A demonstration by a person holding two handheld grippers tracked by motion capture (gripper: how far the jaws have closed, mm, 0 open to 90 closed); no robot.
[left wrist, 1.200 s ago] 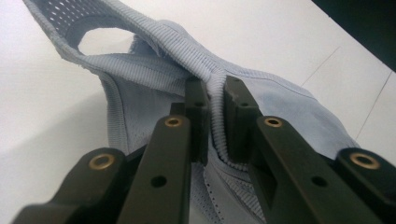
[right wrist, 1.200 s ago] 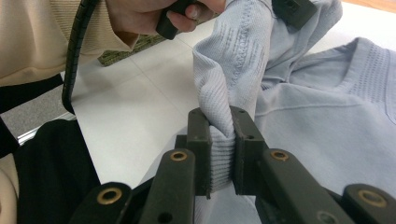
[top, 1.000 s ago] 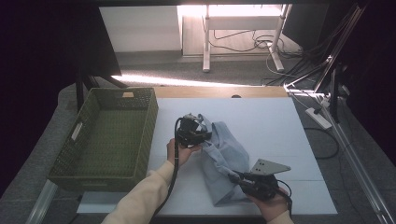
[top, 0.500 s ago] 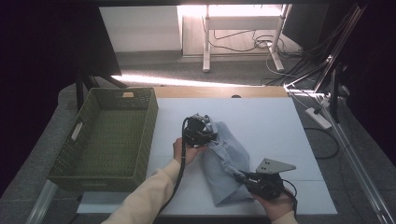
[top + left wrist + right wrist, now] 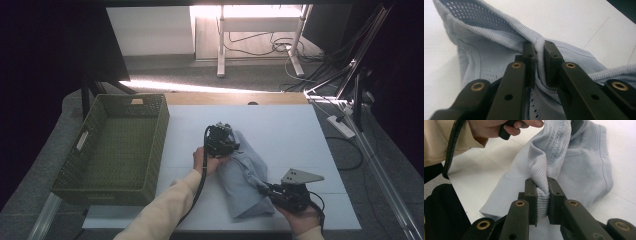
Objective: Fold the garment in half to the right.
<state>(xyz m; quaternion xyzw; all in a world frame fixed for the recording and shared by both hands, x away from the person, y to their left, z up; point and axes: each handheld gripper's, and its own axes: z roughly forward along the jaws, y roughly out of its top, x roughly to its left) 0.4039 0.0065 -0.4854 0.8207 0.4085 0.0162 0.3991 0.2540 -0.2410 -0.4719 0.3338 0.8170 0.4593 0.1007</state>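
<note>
No text, label, brand or number can be read — not on anything here.

Cream sleeve (image 5: 165, 207), black tools, brass screws, grey plate (image 5: 300, 176)

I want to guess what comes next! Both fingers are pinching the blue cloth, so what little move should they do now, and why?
Probably draw the left gripper and right gripper apart. Both are shut on the ribbed edge of the blue garment, which lies bunched on the white table; pulling would spread it flat.

Both grippers clamped.
We have the left gripper (image 5: 223, 141) reaching forward at mid-table, the right gripper (image 5: 270, 190) near the front edge, jaws of both nearly closed.
</note>
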